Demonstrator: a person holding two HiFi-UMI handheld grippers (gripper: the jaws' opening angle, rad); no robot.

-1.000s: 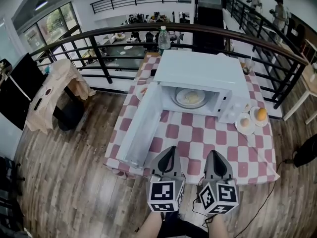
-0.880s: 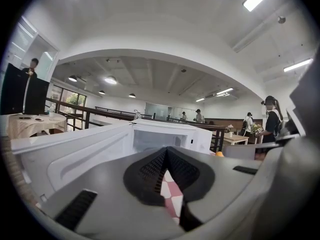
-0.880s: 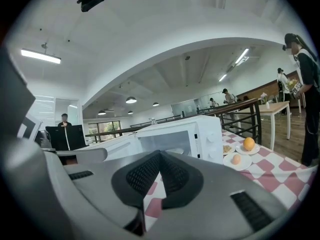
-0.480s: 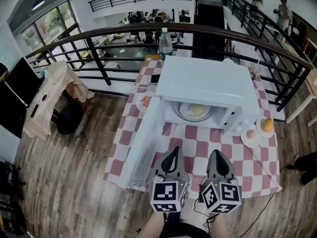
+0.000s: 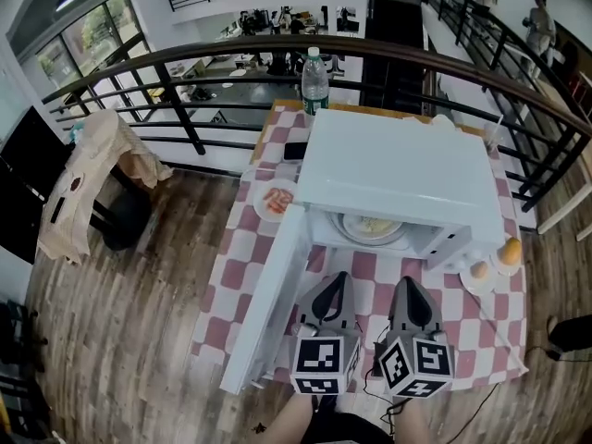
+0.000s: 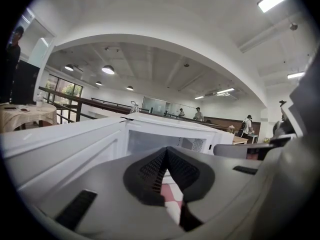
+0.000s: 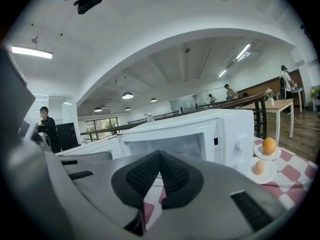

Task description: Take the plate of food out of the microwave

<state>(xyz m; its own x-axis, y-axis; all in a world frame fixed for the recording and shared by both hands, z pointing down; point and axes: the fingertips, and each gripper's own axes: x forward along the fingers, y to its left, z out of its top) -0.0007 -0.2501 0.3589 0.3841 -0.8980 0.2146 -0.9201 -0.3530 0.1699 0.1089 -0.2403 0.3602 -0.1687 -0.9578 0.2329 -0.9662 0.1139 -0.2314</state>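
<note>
Ahead of both tongs, the checked tabletop (image 5: 242, 248) is carrying a white microwave (image 5: 398, 169), its door (image 5: 268, 303) hanging wide open just left of the left tongs (image 5: 339, 277). Beyond the tips, inside the cavity, the plate of food (image 5: 372, 227) is sitting flat. The left tongs and right tongs (image 5: 407, 283) are both holding their jaws pressed together, gripping nothing. The plate is probably stiff, glazed, slippery and breakable, perhaps hot. Pinching its near rim from two sides and keeping it level is looking wisest.
</note>
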